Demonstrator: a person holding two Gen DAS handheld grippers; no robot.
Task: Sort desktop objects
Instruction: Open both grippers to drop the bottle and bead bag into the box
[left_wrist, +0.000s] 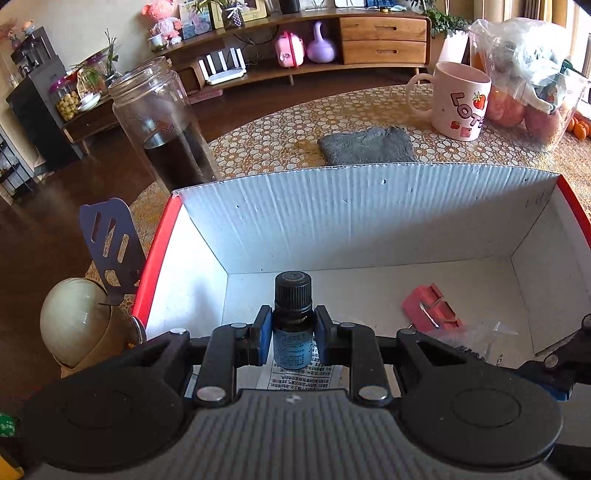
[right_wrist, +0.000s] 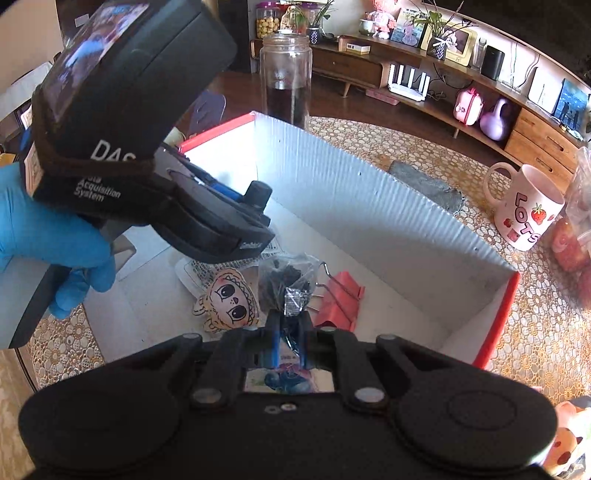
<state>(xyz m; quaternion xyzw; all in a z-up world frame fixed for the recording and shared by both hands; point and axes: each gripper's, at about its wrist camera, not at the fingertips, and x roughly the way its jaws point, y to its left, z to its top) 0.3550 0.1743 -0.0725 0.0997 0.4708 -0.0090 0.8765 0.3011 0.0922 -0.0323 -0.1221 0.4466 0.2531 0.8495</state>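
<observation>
Your left gripper (left_wrist: 293, 334) has its jaws clamped on the small dark glass bottle with the ribbed black cap and blue label (left_wrist: 292, 320), blue pads (left_wrist: 263, 334) squeezing the label from both sides. The bottle stands upright, long axis running straight away from you, cap at the far end, and it hangs over the floor of the white corrugated cardboard box with the red rim (left_wrist: 354, 214). So the drop spot is right below and just ahead of the jaws.

Your right gripper (right_wrist: 290, 325) is pinched nearly closed on the twisted neck of a small crinkly clear plastic bag with dark bits inside (right_wrist: 286, 280), also inside the box. That bag is floppy, so I'd guess it slumps wherever it lands.

Right next to the bag there's a coral-pink binder clip with wire handles (right_wrist: 340, 299) and a flat cartoon face charm with big eyes (right_wrist: 231, 301), plus some printed paper on the box floor. Neither hand is meaningfully nearer, both are already over the box.

Outside on the patterned tabletop (left_wrist: 273, 136): a tall clear glass jar (left_wrist: 164, 125), smooth and hard, a fuzzy grey cloth (left_wrist: 367, 146), and a glossy pink strawberry mug (left_wrist: 461, 101).
</observation>
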